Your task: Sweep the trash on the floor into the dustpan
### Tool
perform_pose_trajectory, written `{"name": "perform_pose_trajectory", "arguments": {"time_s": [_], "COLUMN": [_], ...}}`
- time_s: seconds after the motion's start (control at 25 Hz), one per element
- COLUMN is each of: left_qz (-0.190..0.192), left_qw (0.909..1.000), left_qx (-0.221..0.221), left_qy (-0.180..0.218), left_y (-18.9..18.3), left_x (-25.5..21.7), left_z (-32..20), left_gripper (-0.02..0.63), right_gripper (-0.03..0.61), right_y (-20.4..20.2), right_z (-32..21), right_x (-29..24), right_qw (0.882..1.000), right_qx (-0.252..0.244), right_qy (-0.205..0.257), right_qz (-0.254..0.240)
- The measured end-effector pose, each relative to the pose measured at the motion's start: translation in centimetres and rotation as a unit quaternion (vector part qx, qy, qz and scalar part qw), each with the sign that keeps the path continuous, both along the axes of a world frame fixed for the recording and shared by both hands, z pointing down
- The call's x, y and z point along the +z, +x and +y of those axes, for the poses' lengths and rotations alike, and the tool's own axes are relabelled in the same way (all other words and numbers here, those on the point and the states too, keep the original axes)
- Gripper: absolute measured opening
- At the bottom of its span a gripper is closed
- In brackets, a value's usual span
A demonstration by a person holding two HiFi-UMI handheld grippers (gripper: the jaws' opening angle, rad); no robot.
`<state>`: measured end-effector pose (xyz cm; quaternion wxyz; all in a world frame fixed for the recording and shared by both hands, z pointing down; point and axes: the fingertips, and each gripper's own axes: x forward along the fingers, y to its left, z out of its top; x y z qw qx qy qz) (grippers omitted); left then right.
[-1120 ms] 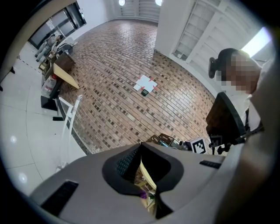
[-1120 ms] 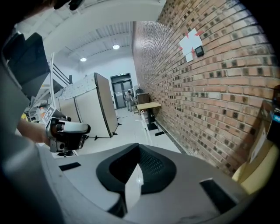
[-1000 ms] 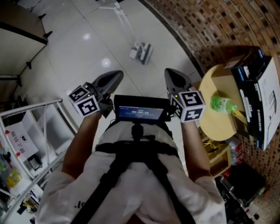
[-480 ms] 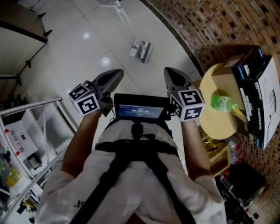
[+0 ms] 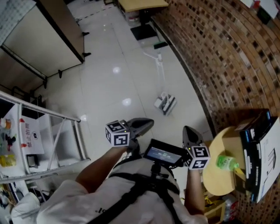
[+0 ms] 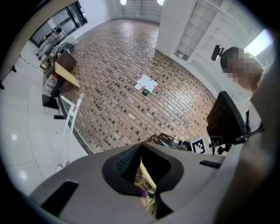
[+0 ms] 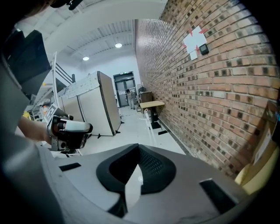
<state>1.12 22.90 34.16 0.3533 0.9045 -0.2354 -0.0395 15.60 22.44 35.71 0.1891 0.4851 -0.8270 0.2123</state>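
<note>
A white long-handled dustpan set (image 5: 165,104) stands on the pale tiled floor near the brick wall, its handle (image 5: 158,65) running away from me. It also shows small in the right gripper view as a white dustpan set (image 7: 147,115), and its white handle (image 6: 70,118) at the left of the left gripper view. No trash is discernible on the floor. My left gripper (image 5: 148,123) is held out in front of my chest, shut and empty. My right gripper (image 5: 188,130) sits beside it, tilted down, shut and empty. Both are well short of the dustpan.
A brick wall (image 5: 218,57) runs along the right. A round yellow table (image 5: 218,179) carries a green bottle (image 5: 226,162) and black-and-white boxes (image 5: 262,144). A metal rack (image 5: 48,131) stands at the left, a partition (image 5: 48,30) beyond it, a wooden table (image 5: 142,4) far ahead.
The head view has swung up, so more floor and wall show and the dustpan set sits nearer the middle. Both grippers appear lower in the frame and stay shut.
</note>
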Motion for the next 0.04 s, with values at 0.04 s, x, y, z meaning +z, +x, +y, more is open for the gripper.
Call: {"name": "perform_pose_trajectory", "arguments": {"time_s": [0.04], "left_qz": [-0.003], "left_qw": [1.0], "left_qx": [0.001], "left_qy": [-0.001], "left_y": [-0.59], "left_x": [-0.17], "left_z": [0.21], "left_gripper": [0.0], "right_gripper": [0.0], "right_y": [-0.59], "right_z": [0.23], "right_x": [-0.04], "right_qw": [1.0], "right_qx": [0.0], "right_qy": [-0.002], "right_qz": [-0.001]}}
